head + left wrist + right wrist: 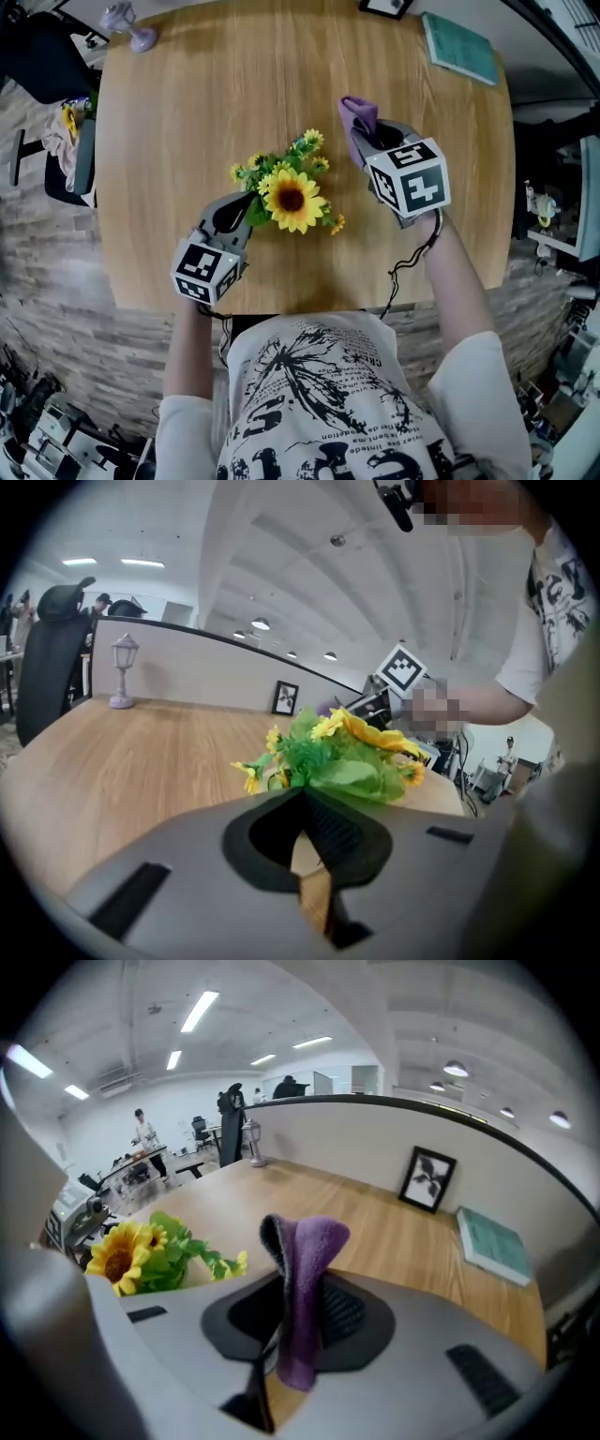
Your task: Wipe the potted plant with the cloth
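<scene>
potted plant (291,197) is set mid-table (187,122), with the fully closed left gripper (246,208) tipped against its foliage. purple cloth (358,120) is clamped in the right gripper (367,142), near the blooms. its free fold is best drawn lightly over the leaves while the plant is steadied.

Odds and ends at the desk's edges
On the wooden table (187,112), a book (459,47) lies upper right, a picture frame (384,7) stands at the top edge, what looks like a lantern ornament (131,23) stands upper left, and a black chair (37,56) is beyond.
</scene>
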The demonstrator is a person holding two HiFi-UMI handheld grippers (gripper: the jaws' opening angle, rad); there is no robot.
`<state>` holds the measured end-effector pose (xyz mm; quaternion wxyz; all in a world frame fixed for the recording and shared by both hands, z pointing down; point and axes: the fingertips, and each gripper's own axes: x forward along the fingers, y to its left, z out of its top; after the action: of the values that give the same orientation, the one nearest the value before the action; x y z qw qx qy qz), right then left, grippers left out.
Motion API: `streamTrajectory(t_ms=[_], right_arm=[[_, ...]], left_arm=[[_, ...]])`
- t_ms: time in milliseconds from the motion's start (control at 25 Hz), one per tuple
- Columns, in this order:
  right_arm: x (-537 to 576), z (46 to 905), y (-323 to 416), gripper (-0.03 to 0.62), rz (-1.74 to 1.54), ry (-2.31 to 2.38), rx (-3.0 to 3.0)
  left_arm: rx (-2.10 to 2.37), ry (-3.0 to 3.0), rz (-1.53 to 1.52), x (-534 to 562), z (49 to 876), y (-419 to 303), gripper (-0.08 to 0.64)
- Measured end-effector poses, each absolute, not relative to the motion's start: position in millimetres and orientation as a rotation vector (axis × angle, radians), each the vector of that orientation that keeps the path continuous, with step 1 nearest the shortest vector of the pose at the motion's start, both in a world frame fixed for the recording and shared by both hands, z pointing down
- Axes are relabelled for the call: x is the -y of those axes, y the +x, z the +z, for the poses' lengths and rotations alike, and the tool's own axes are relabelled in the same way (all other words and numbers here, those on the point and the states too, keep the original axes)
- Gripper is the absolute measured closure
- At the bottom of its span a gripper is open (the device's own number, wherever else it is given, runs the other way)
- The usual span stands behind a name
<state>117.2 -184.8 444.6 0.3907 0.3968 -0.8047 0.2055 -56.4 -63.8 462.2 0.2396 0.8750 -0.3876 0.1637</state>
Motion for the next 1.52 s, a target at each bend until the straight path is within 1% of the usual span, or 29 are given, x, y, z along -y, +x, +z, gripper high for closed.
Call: streamTrajectory(t_ms=[160, 360, 560, 720, 880, 1160, 1520], right_arm=[[219.5, 437.4, 76.5, 0.514, 0.441, 0.858, 2.141], [234.1, 442.6, 31.1, 0.514, 0.373, 0.712, 2.206], [227.7, 464.4, -10.7, 0.514, 0.320, 0.545, 2.230], [199.9, 487.2, -31.7, 0.514, 0.257, 0.304, 2.206], [172.6, 498.6, -38.5, 0.514, 0.215, 0.096, 2.182], [141.4, 509.7, -34.7, 0.516, 0.252, -0.148, 2.110], [132.3, 512.3, -26.6, 0.520, 0.265, -0.198, 2.023]], left_arm=[[1.109, 2.352, 0.393, 64.6, 460.0, -58.7, 0.557], [1.160, 2.327, 0.355, 66.1, 458.9, -57.9, 0.557], [1.192, 2.329, 0.369, 67.7, 458.0, -58.1, 0.557], [1.213, 2.307, 0.334, 68.3, 457.9, -58.0, 0.557], [1.249, 2.293, 0.303, 68.2, 457.7, -58.6, 0.557], [1.301, 2.285, 0.330, 72.5, 458.6, -57.5, 0.558], [1.320, 2.275, 0.344, 71.8, 459.2, -58.9, 0.558]])
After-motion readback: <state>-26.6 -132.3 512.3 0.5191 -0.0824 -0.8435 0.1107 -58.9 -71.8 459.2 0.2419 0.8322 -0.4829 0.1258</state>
